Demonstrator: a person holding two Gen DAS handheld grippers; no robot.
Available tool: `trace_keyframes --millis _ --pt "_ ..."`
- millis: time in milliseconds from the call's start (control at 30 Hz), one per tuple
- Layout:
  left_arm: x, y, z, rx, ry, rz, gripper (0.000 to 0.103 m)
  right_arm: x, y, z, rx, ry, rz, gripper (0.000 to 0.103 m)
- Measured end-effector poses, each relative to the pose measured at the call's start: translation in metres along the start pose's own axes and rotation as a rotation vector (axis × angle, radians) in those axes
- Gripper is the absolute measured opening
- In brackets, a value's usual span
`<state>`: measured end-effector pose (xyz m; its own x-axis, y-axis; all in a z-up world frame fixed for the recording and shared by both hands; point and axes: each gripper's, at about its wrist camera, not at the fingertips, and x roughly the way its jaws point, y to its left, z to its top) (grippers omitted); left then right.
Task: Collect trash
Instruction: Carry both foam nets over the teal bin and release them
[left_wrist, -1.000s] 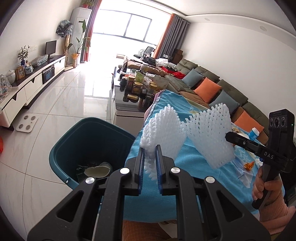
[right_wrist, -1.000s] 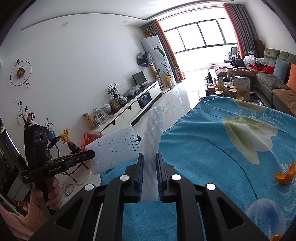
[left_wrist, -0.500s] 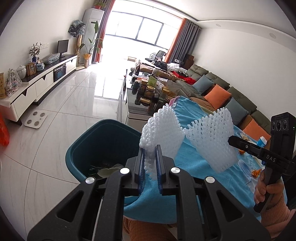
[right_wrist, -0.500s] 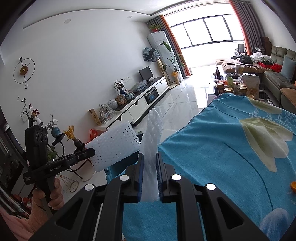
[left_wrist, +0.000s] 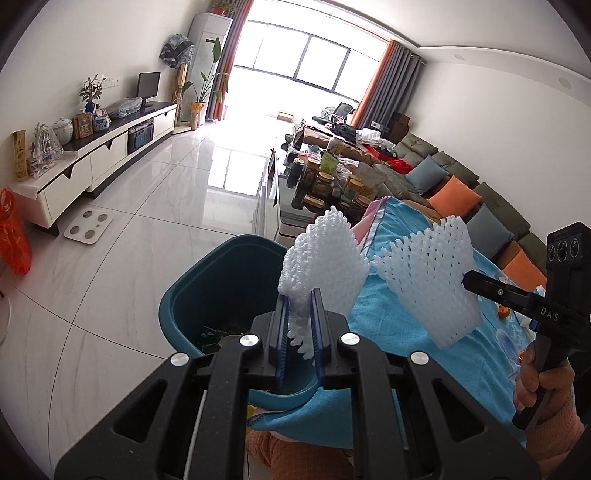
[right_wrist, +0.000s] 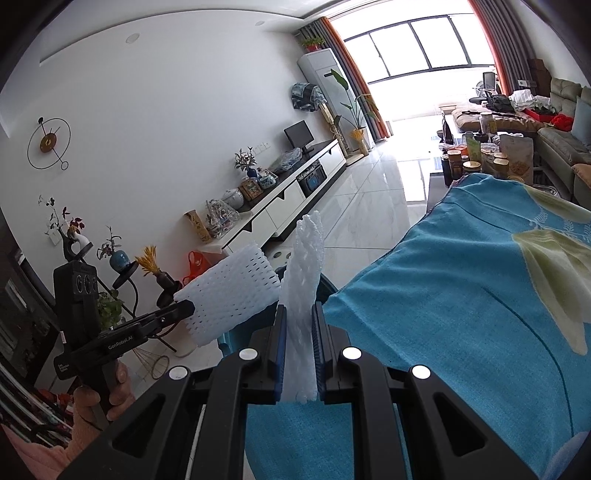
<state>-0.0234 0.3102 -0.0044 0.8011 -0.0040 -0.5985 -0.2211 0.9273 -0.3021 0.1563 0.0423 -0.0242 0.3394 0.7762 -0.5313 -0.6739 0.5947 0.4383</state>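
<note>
Foam net (left_wrist: 321, 266), white mesh fruit sleeve: I hold it in my left gripper (left_wrist: 299, 332), its fingers (left_wrist: 280, 332) clenched on its lower end, up in the air over the near rim of the teal bin (left_wrist: 207, 280).

Second foam net (right_wrist: 301, 295), same kind: pinched edge-on between my right gripper's (right_wrist: 299, 354) fingers (right_wrist: 319, 350), which are likewise closed tight on it, above the edge of the table with its blue cloth (right_wrist: 461, 314).

Left wrist view only: the bin's inside, with dark scraps at the bottom that I cannot identify; a white bathroom scale (left_wrist: 88, 229) on the floor; jars (left_wrist: 321, 184) on a low table; sofa cushions (left_wrist: 454, 197); an orange scrap (left_wrist: 503, 312) on the cloth, beyond my right gripper seen from the side.

Right wrist view only: a round wall clock (right_wrist: 48, 142); a pale leaf print (right_wrist: 554, 273) on the cloth; my left gripper from the side, its net a broad flat sheet.

Writing: "DAS" on the right gripper body in the left view; "GenRobot.AI" on the left gripper body in the right view, with smaller print beside it too fine for me to read.
</note>
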Motion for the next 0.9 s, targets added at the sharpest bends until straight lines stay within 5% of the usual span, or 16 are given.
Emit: trace_keyframes --millis 900 --pt "0.054 0.027 -0.008 -0.078 0.079 0.124 0.013 0.086 0.016 0.019 0.018 0.104 -0.017 0.012"
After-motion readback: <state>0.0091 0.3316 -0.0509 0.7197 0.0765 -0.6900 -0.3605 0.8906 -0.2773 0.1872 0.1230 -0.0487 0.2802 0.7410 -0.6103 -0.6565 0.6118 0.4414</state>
